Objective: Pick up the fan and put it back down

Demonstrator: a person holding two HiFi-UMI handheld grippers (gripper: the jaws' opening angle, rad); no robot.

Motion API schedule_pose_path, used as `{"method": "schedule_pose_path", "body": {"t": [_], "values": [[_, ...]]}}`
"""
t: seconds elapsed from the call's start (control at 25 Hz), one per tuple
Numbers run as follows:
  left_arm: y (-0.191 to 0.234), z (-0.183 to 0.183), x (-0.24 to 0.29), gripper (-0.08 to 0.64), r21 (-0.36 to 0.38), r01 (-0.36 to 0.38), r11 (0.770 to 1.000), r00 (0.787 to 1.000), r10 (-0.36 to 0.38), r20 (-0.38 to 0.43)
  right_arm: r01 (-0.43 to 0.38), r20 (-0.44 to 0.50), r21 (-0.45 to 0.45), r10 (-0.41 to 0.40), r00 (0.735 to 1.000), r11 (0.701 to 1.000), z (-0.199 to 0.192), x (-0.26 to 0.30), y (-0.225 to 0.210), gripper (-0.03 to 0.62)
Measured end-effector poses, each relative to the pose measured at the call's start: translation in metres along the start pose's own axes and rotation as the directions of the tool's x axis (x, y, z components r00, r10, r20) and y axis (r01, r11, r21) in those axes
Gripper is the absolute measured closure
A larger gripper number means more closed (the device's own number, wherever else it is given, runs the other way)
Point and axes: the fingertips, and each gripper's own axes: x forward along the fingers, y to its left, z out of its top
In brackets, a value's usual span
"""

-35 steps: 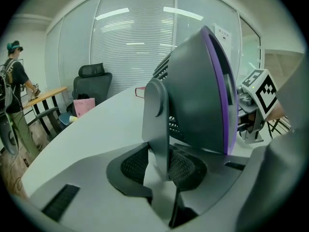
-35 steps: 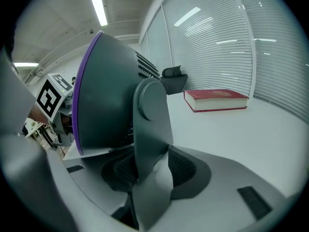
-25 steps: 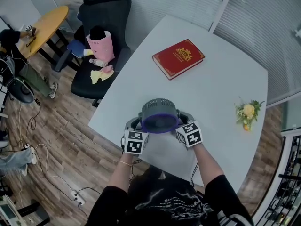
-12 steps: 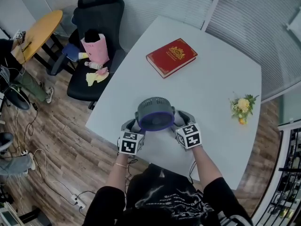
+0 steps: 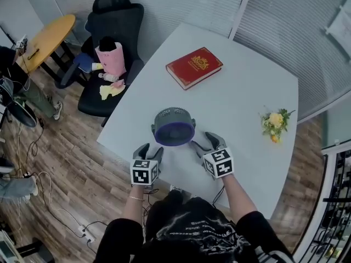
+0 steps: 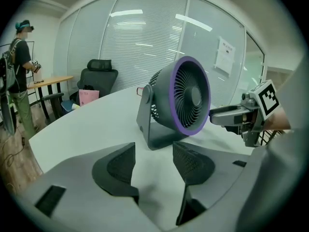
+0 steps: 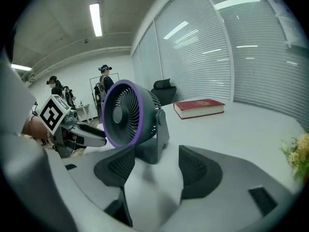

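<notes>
Now both claws stand spread and empty. The left claw [image 6: 153,153] has its two dark pads wide apart with only bare worktop [image 5: 247,92] between them. The right claw [image 7: 157,161] shows the same, its pads parted over plain surface. Their jaws have just been opening. A second ago each claw was set against one flank of the fan. Now both have backed off toward the person and hang short of it, touching nothing.

Just ahead of the claws, in line with the gap between the pair, the fan [image 5: 174,127] sits upright on its own base on the worktop. Its purple ring faces back toward the person and tips slightly upward. From the left claw it lies ahead and to the right; from the right claw, ahead and to the left. Nothing else props it.

Farther on, well beyond the fan, a red book [image 5: 194,67] lies flat. A small bunch of yellow flowers [image 5: 273,124] sits off to the right of the right claw, well apart from it. Past the worktop's far-left edge stands a black chair [image 5: 112,43].

Judging from this, the fan is already set back down and let go, so the task looks all but finished. Only drawing the claws clear seems to remain.
</notes>
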Motion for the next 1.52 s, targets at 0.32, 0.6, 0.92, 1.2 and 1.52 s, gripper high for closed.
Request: {"method": "schedule_pose_path", "body": {"t": [0.32,0.6,0.92,1.2,1.52], "values": [[-0.039,0.006,-0.046,0.311,0.037,-0.018,0.999,0.995,0.014,0.101,-0.033,0.055,-0.021,0.034,0.998,0.999,0.003,-0.050,0.016,0.302],[-0.068,0.010,-0.092,0.311,0.082,-0.016,0.997,0.981,0.000,0.194,-0.040,0.140,0.020,0.037,0.989,0.999,0.003,-0.102,0.028,0.302],[-0.102,-0.009,-0.131,0.311,0.028,0.007,1.000,0.961,-0.015,0.275,-0.037,0.176,-0.045,0.044,0.983,0.998,-0.018,-0.146,0.055,0.305],[-0.120,-0.023,-0.146,0.311,0.017,0.037,0.999,0.947,-0.041,0.317,-0.017,0.185,-0.069,0.029,0.982,0.997,-0.038,-0.170,0.069,0.305],[-0.125,-0.015,-0.149,0.311,0.037,0.036,0.999,0.936,-0.047,0.350,-0.021,0.199,-0.114,0.043,0.979,0.993,-0.031,-0.172,0.070,0.309]]}}
